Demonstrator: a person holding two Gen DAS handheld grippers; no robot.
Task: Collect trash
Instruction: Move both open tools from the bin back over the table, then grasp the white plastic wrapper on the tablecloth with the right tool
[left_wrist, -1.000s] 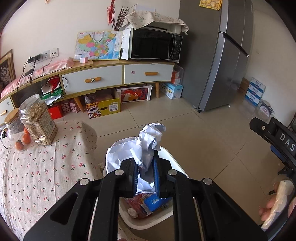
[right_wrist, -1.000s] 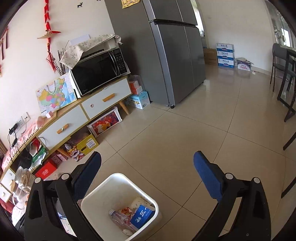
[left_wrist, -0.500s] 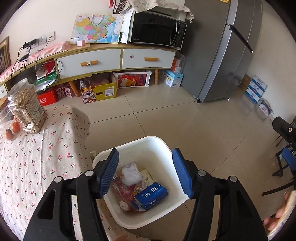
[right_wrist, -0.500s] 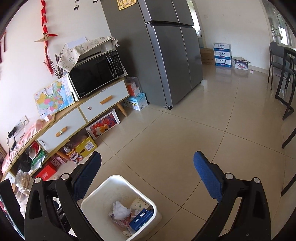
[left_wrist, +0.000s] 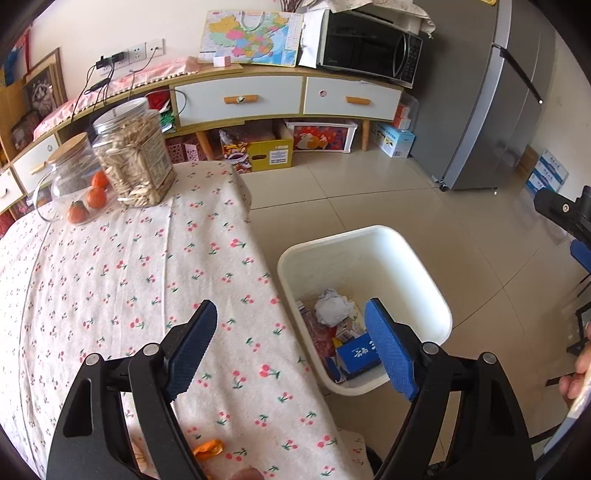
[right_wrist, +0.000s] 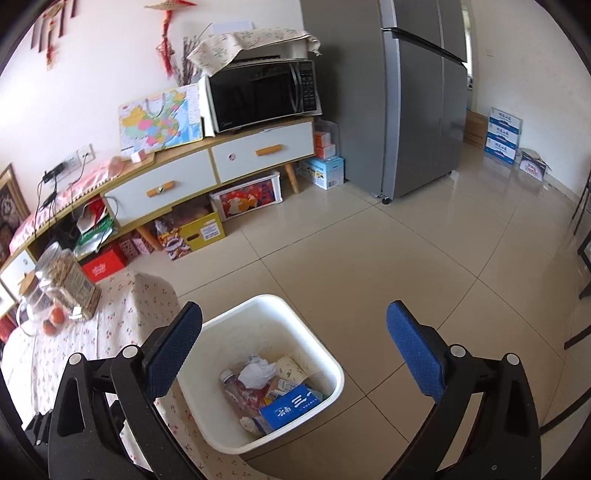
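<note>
A white trash bin (left_wrist: 424, 266) stands on the floor beside the table; it also shows in the right wrist view (right_wrist: 325, 354). Inside lie a crumpled white paper ball (left_wrist: 332, 306) (right_wrist: 256, 373), a blue box (left_wrist: 356, 356) (right_wrist: 290, 404), a plastic bottle (right_wrist: 231, 386) and wrappers. My left gripper (left_wrist: 291, 343) is open and empty, above the table edge and the bin. My right gripper (right_wrist: 295, 347) is open and empty above the bin. An orange scrap (left_wrist: 208, 448) lies on the cherry-print tablecloth (left_wrist: 110, 280) near my left gripper.
On the table's far end stand a jar of seeds (left_wrist: 135, 158) and a glass jar with oranges (left_wrist: 75, 186). A sideboard (left_wrist: 280, 99) with a microwave (left_wrist: 369, 46), boxes beneath it, and a grey fridge (left_wrist: 491, 103) line the wall. A tiled floor (right_wrist: 388, 258) surrounds the bin.
My left gripper opened and let the crumpled paper fall into the bin, then swung left over the table. The right gripper stayed open above the bin.
</note>
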